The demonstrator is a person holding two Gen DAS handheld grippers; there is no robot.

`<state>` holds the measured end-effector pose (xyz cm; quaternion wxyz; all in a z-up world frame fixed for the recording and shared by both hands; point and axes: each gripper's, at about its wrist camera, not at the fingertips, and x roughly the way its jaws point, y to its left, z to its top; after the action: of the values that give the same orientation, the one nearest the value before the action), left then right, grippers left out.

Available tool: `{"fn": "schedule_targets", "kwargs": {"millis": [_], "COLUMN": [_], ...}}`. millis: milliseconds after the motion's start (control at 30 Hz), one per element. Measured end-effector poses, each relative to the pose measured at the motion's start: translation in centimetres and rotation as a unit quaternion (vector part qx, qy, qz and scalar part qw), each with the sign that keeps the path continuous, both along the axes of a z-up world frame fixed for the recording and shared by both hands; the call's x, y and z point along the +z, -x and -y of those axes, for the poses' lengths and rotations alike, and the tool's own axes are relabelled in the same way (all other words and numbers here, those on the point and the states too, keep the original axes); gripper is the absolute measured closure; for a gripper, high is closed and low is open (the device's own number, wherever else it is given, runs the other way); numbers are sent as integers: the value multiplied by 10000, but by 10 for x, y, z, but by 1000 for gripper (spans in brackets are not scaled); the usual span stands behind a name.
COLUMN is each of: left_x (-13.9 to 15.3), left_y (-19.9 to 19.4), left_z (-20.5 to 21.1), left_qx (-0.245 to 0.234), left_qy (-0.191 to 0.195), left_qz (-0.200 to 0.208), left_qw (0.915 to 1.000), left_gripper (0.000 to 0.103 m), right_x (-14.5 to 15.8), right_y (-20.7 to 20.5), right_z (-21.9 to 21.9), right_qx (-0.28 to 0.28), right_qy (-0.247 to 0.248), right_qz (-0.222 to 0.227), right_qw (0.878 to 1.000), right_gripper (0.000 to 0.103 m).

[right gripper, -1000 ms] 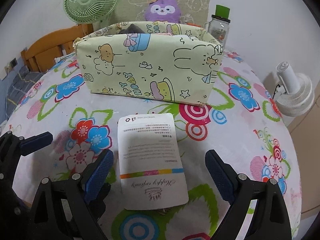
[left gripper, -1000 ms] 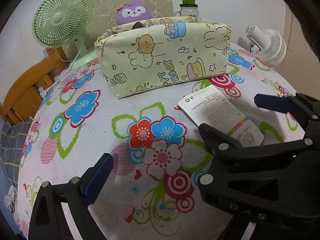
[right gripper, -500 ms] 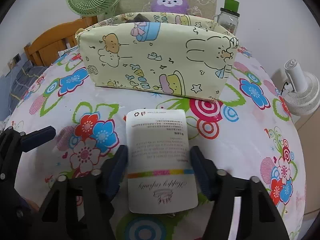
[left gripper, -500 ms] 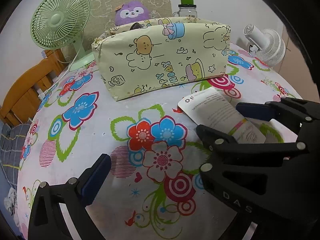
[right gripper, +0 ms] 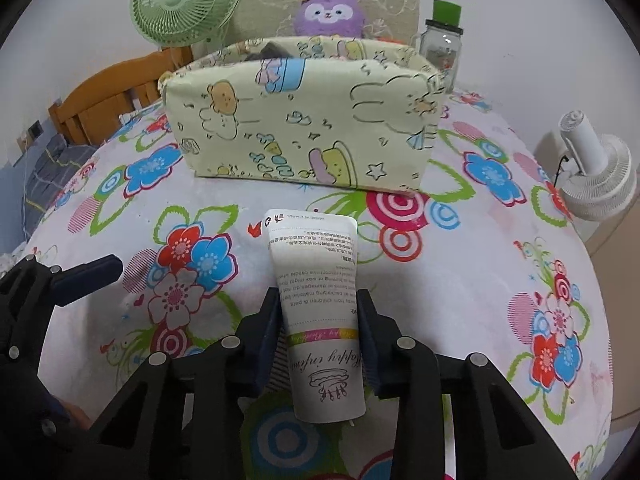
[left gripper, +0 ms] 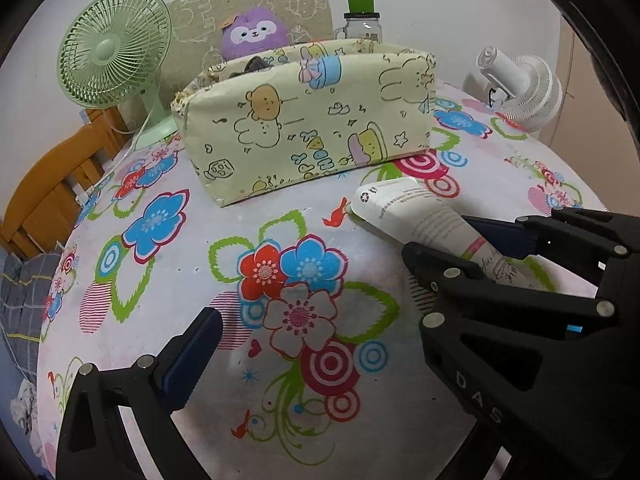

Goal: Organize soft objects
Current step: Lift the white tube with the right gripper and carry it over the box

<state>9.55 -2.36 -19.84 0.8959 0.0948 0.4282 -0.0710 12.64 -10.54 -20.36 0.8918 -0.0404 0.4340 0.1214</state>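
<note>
At lower centre of the right view, my right tool (right gripper: 320,320) is clamped on the white printed soft pouch (right gripper: 316,280); I should lift it level toward the yellow cartoon fabric bin (right gripper: 304,120), my left tool (left gripper: 320,304) apart.

Packet (right gripper: 316,280) on tablecloth (right gripper: 480,280) before fabric bin (right gripper: 304,128); plush toy (right gripper: 330,12) and jar (right gripper: 442,46) behind it.

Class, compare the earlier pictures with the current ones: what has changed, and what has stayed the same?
The right gripper moved forward and shut on the white packet, squeezing it narrower. The left gripper remains open and apart from it. The fabric bin and both fans have not moved.
</note>
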Motion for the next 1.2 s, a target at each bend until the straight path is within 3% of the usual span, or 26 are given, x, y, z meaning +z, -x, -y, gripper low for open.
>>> {"fn": "schedule_targets", "kwargs": {"millis": [367,600,1200], "left_x": [33,60,121], "left_y": [15,27,39], "left_z": [9,15,17], "left_qx": [-83,-188,-210], "left_qy": [10,86,83], "left_qz": [306,547,1041], "left_qw": [9995,9983,9943], "left_gripper": [5,13,13], "right_x": [37,69,131], "right_y": [20,36,49], "right_z": [10,19,26], "right_qx": [-104,-197,-180], "right_qy": [-17,-1,-48], "right_qz": [325,610,1066], "right_qw": [9994,9979,9941], "right_gripper": [65,65,65]}}
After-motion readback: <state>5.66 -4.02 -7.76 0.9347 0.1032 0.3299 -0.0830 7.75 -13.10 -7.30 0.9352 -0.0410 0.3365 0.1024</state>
